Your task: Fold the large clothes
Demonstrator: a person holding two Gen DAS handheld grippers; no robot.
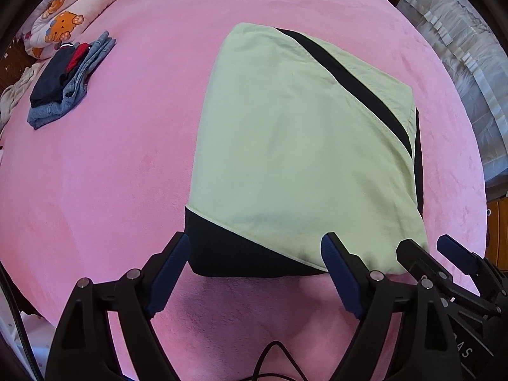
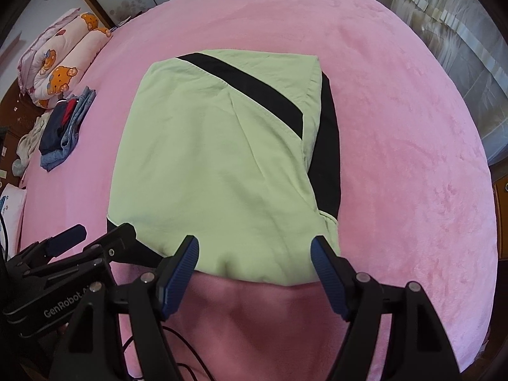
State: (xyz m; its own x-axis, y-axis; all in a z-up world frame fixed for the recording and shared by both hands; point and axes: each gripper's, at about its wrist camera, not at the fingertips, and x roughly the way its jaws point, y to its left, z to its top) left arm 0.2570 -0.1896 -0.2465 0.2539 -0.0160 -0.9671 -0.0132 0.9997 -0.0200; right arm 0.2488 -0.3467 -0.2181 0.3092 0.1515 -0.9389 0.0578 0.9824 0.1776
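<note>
Both jaws stand spread, grasping nothing, at the near hem of the folded pale-green and black cotton garment [image 2: 216, 158]. Left gripper [image 1: 255, 247] and right gripper [image 2: 255, 247] are side by side, its long axis running straight away from them across the pink fleece bedcover [image 2: 397, 127]

garment [image 1: 295, 146] | pale green with black panels | folded flat, compact | lies on pink bed cover [image 1: 127, 165]

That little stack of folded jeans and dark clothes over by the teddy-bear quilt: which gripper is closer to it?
Left. The left gripper hovers at the green garment's near edge, on the side facing the stack. The right gripper sits beyond it, farther from the stack.
</note>
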